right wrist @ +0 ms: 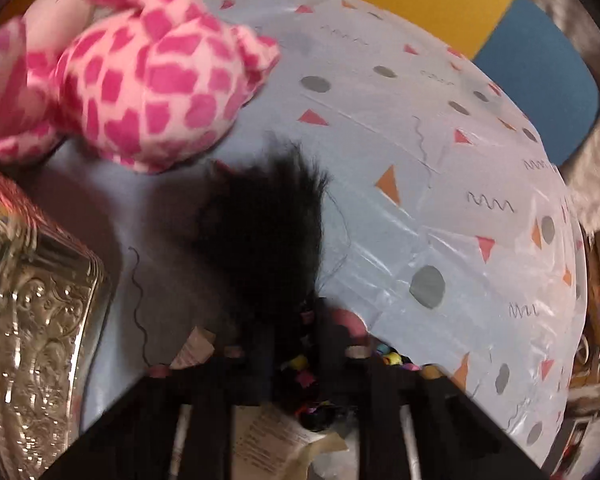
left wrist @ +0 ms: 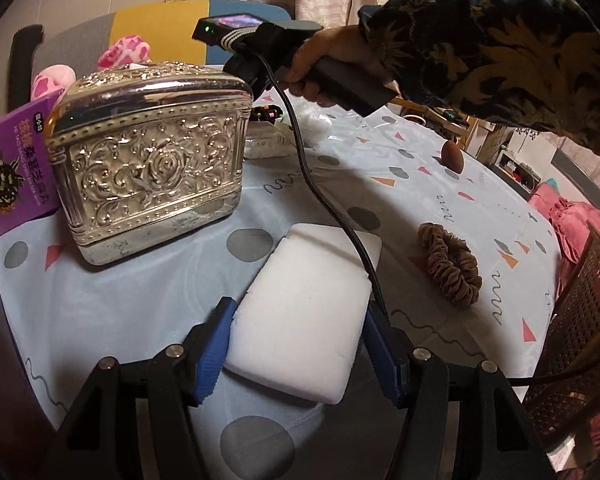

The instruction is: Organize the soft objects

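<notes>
On the patterned tablecloth (left wrist: 148,312) near the table's front edge, my left gripper (left wrist: 300,344) pinches the white foam block (left wrist: 304,320) by its long sides; light, squashy, I judge, so a gentle grip suits

Table (left wrist: 420,208) with a pale blue patterned cover carries: 1 silver embossed box (left wrist: 152,156) at 10 o'clock, 1 white foam block (left wrist: 300,316) at centre, 1 brown scrunchie (left wrist: 450,268) at 3 o'clock.
</notes>
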`<state>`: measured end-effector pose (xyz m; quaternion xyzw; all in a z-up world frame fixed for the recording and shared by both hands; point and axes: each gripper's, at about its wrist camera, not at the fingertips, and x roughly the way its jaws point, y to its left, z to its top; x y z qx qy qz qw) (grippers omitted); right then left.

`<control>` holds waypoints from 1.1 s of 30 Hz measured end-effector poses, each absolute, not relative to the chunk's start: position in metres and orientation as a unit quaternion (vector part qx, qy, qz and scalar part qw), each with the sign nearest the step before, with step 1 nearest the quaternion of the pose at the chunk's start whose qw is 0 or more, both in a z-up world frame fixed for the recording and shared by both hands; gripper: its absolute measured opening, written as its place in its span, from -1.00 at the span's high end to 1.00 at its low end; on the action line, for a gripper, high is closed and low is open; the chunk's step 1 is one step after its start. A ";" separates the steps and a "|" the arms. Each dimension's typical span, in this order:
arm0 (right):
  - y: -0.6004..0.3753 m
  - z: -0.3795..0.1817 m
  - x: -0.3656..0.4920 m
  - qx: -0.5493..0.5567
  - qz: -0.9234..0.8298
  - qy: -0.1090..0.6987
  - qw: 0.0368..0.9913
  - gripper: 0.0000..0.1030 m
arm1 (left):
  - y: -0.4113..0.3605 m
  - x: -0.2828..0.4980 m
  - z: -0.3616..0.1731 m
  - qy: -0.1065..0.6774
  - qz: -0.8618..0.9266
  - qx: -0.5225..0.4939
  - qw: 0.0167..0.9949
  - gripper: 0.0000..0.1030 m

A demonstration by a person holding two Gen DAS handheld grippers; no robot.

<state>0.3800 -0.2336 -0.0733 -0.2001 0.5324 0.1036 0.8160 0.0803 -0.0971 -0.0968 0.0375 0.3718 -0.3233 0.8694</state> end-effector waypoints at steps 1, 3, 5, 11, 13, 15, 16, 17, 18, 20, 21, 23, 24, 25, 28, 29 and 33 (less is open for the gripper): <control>-0.235 -0.068 0.378 -0.199 0.098 0.526 0.821 0.84 | -0.097 0.080 -0.096 0.372 -0.323 0.038 0.870 -0.23; -0.247 -0.042 0.364 -0.178 0.087 0.499 0.844 0.84 | -0.095 0.080 -0.096 0.373 -0.322 0.037 0.869 -0.23; -0.255 -0.016 0.347 -0.166 0.080 0.476 0.860 0.84 | -0.097 0.080 -0.095 0.373 -0.321 0.039 0.870 -0.23; -0.286 0.042 0.265 -0.136 0.073 0.451 0.879 0.86 | -0.100 0.079 -0.095 0.371 -0.314 0.054 0.873 -0.23; -0.292 0.043 0.234 -0.123 0.080 0.469 0.871 0.86 | -0.102 0.079 -0.096 0.371 -0.312 0.056 0.873 -0.23; -0.305 0.031 0.198 -0.098 0.084 0.494 0.860 0.86 | -0.102 0.078 -0.095 0.372 -0.309 0.057 0.873 -0.23; -0.308 0.025 0.187 -0.093 0.084 0.503 0.855 0.86 | -0.102 0.079 -0.094 0.374 -0.307 0.058 0.873 -0.23; -0.312 0.015 0.173 -0.086 0.080 0.514 0.850 0.86 | -0.102 0.079 -0.093 0.377 -0.304 0.056 0.873 -0.22; -0.316 0.004 0.164 -0.078 0.075 0.524 0.845 0.86 | -0.103 0.081 -0.092 0.381 -0.301 0.053 0.873 -0.21; -0.322 -0.022 0.147 -0.050 0.062 0.546 0.834 0.86 | -0.106 0.084 -0.088 0.393 -0.290 0.049 0.871 -0.20; -0.325 -0.035 0.142 -0.043 0.054 0.552 0.831 0.86 | -0.107 0.084 -0.086 0.398 -0.283 0.050 0.871 -0.20; -0.329 -0.062 0.136 -0.033 0.031 0.563 0.825 0.88 | -0.107 0.082 -0.079 0.400 -0.275 0.051 0.873 -0.19; -0.331 -0.071 0.135 -0.024 0.026 0.566 0.823 0.89 | -0.107 0.080 -0.075 0.399 -0.272 0.052 0.874 -0.19; -0.331 -0.082 0.134 -0.015 0.022 0.569 0.822 0.89 | -0.106 0.077 -0.070 0.395 -0.268 0.055 0.877 -0.19; -0.332 -0.082 0.128 -0.003 0.016 0.545 0.839 0.89 | -0.104 0.068 -0.053 0.381 -0.265 0.058 0.884 -0.20; -0.333 -0.082 0.127 0.003 0.015 0.542 0.840 0.89 | -0.103 0.065 -0.048 0.378 -0.262 0.058 0.886 -0.20; -0.337 -0.085 0.120 0.013 0.027 0.527 0.850 0.89 | -0.100 0.059 -0.031 0.370 -0.252 0.048 0.893 -0.20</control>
